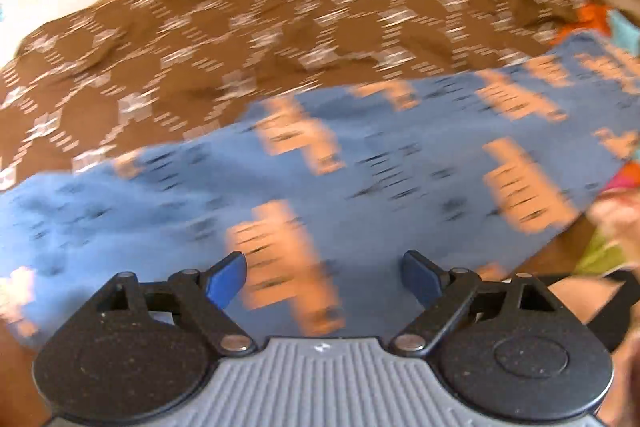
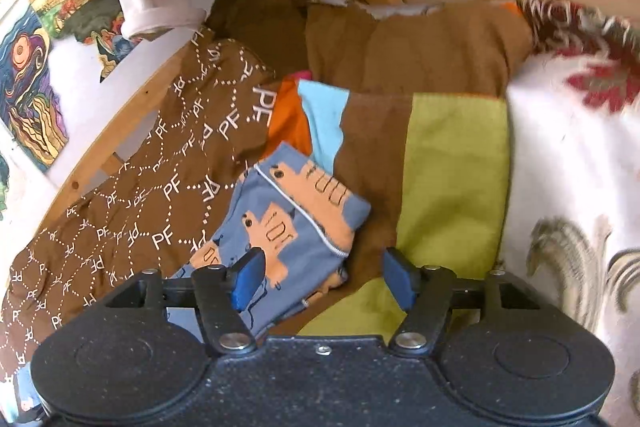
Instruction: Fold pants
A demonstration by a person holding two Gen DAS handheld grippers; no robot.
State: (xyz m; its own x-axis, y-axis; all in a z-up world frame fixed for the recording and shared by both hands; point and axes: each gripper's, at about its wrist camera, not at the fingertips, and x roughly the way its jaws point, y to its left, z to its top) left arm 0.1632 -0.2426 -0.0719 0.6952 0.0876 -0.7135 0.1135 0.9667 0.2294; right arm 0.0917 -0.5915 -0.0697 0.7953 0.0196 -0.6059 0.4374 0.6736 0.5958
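Ahead of the left claw (image 1: 324, 281), the pants (image 1: 360, 179) lay spread across the bed's brown patterned cover (image 1: 200, 39), a long blue panel with orange shapes running out to its right; this view was blurred. Left claw released, fingers wide, nothing between them, fabric directly beyond the tips. Right claw (image 2: 326, 281) likewise released and empty; one end of the pants (image 2: 288, 223) lay just ahead and left of it, bunched, white piping showing, partly on a patchwork blanket (image 2: 452, 155). Judged thin, light knit: limp, will sag and crease, not slippery or fragile. Best pinched at an edge, probably the piped end and the far end, then lifted together to keep the fold flat.
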